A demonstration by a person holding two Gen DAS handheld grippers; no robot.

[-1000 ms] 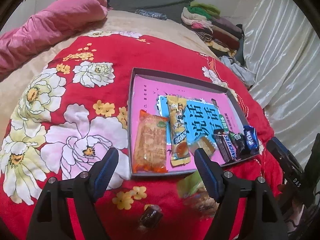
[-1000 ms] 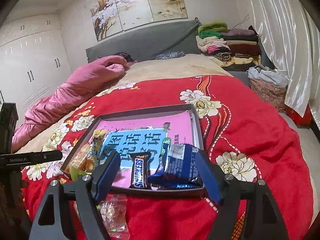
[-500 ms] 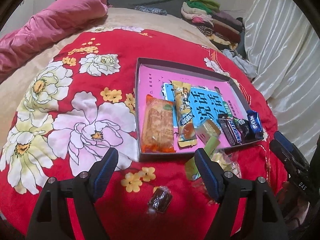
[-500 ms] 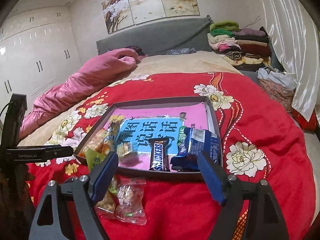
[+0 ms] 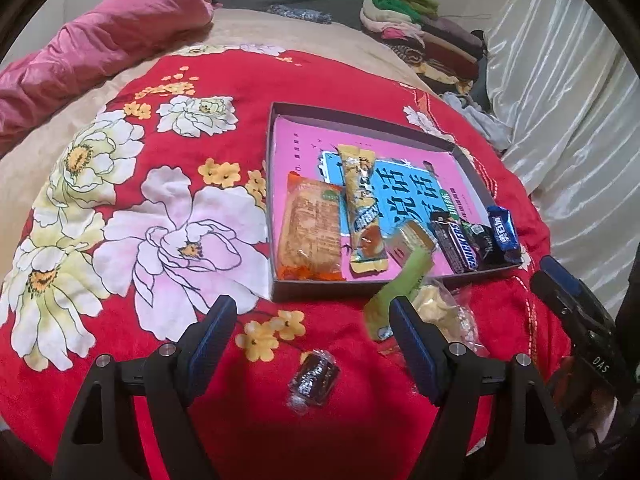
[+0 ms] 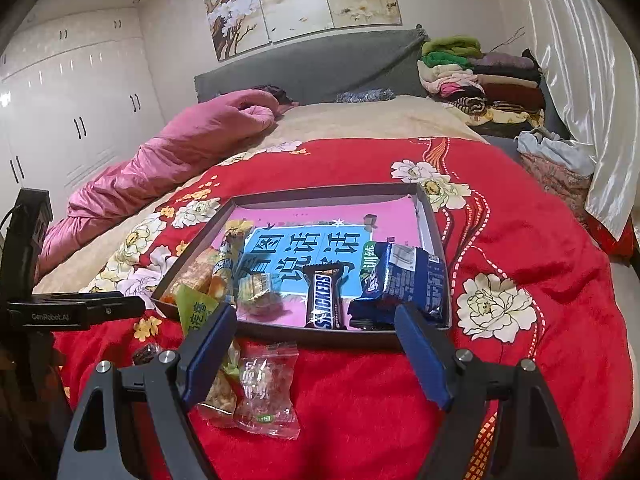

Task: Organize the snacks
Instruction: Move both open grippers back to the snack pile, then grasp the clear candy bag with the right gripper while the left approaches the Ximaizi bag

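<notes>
A shallow dark tray (image 5: pixel 360 122) (image 6: pixel 320 194) with a pink and blue lining lies on the red floral blanket. It holds an orange cracker pack (image 5: pixel 312 228), a yellow bar (image 5: pixel 362 208), a small gold sweet (image 5: pixel 412 240), a Snickers bar (image 5: pixel 454 242) (image 6: pixel 324 294) and blue packets (image 5: pixel 502 232) (image 6: pixel 404 280). Outside its near edge lie a green packet (image 5: pixel 396 292) (image 6: pixel 196 310), clear bags of sweets (image 5: pixel 444 312) (image 6: pixel 266 388) and a dark wrapped sweet (image 5: pixel 314 376) (image 6: pixel 146 354). My left gripper (image 5: pixel 312 340) is open and empty above the dark sweet. My right gripper (image 6: pixel 316 344) is open and empty before the tray.
A pink quilt (image 6: pixel 168 152) lies at the bed's left side. Folded clothes (image 6: pixel 480 80) are stacked at the headboard's right. White curtains (image 5: pixel 560 100) hang at the right. White wardrobes (image 6: pixel 68 100) stand at the left.
Both grippers have drawn back from the tray. The loose snacks on the blanket in front of the tray have come into view. Both stay open and empty.
</notes>
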